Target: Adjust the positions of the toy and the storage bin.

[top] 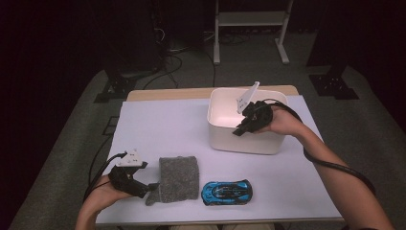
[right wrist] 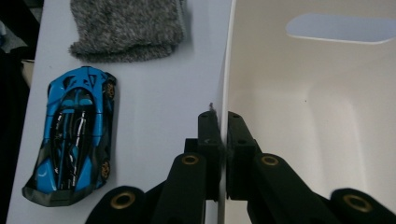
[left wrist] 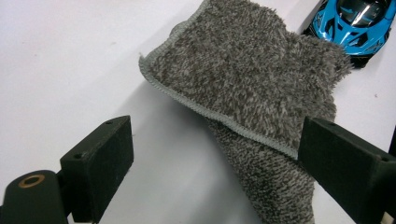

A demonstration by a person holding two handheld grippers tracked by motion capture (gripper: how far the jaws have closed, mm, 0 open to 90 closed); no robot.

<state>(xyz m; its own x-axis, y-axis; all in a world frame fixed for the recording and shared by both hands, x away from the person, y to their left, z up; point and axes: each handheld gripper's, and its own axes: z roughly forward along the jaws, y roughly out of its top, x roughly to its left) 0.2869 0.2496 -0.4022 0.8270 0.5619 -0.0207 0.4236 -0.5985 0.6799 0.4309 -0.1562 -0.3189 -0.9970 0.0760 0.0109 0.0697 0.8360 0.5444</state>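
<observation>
The right hand-held gripper [right wrist: 218,122] is clamped on the near wall of the white bin [top: 244,141], which stands toward the far right corner of the bench [top: 158,122]. The left hand-held gripper [left wrist: 210,154] hangs with jaws wide apart around a corner of the grey cloth [left wrist: 252,79], near the front edge. A blue toy car [top: 227,192] lies just beside the cloth.

White-topped table [top: 158,120]. On it: grey cloth [top: 178,178] touching the left gripper's fingertips [top: 152,186], blue toy car [top: 227,192] just beyond; white bin [top: 246,139], near wall between right gripper's fingers [right wrist: 208,135].
</observation>
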